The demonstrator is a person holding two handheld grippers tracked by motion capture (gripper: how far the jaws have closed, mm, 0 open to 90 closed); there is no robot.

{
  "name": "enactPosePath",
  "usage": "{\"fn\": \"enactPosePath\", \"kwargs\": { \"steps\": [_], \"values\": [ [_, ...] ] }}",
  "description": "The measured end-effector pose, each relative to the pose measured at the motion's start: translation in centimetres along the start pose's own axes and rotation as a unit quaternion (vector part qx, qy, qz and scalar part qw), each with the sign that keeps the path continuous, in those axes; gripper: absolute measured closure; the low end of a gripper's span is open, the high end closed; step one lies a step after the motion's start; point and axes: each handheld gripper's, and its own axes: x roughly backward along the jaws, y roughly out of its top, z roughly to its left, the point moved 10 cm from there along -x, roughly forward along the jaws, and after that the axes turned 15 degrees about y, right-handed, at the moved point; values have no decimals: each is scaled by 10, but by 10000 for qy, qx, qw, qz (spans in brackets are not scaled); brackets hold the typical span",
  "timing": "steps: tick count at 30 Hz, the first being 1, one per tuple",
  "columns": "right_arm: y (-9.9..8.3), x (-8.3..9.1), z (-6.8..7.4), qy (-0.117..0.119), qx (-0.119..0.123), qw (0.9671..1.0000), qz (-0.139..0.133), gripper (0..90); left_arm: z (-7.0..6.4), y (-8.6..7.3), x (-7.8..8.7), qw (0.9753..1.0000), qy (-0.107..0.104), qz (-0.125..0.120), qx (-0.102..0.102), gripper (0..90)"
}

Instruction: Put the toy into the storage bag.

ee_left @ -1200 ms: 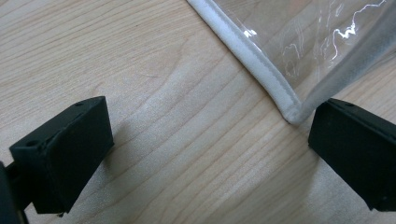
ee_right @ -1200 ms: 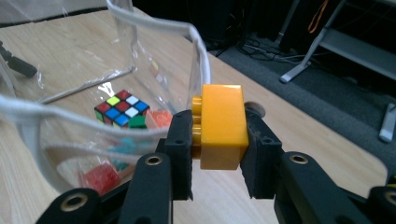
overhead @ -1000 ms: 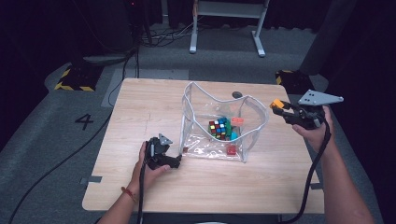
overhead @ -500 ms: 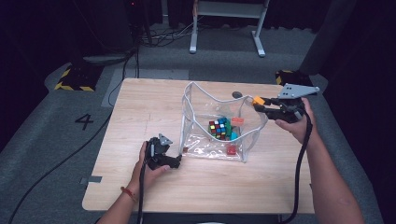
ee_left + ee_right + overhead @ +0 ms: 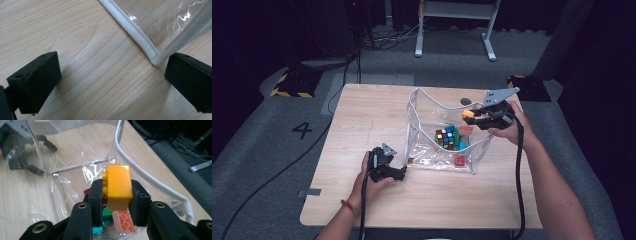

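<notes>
Presently one orange brick (image 5: 117, 187) sits clamped; one clear bag (image 5: 422, 107) below.

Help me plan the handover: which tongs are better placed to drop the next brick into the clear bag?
Right. The right tongs already clamp the orange plastic brick over the clear plastic bag; the left tongs sit open at its corner.

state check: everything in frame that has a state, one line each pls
clear bag: open at the top, standing on the table, holding toys
orange brick: clamped in the right gripper, above the bag's opening
right gripper: shut on the orange brick
left gripper: open, low over the table, one of its fingers by the bag's corner
puzzle cube: inside the bag, resting
red brick: inside the bag, near the front wall
</notes>
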Motion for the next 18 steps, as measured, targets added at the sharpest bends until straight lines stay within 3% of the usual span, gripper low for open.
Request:
{"fn": "enactPosePath", "kwargs": {
  "steps": [5,9,12,18],
  "values": [
    [5,-11,0,188,23,9997,160,678,0,0,0,10000,-3,-2,-9,5],
    [6,-22,0,289,90,9984,485,678,-1,0,0,10000,-8,-3,-7,5],
    [3,-29,-1,314,127,9956,873,678,-2,0,0,10000,-49,-4,1,5],
    [0,-36,-6,317,141,9903,1347,677,-2,0,0,10000,-45,6,2,5]
  ]
}}
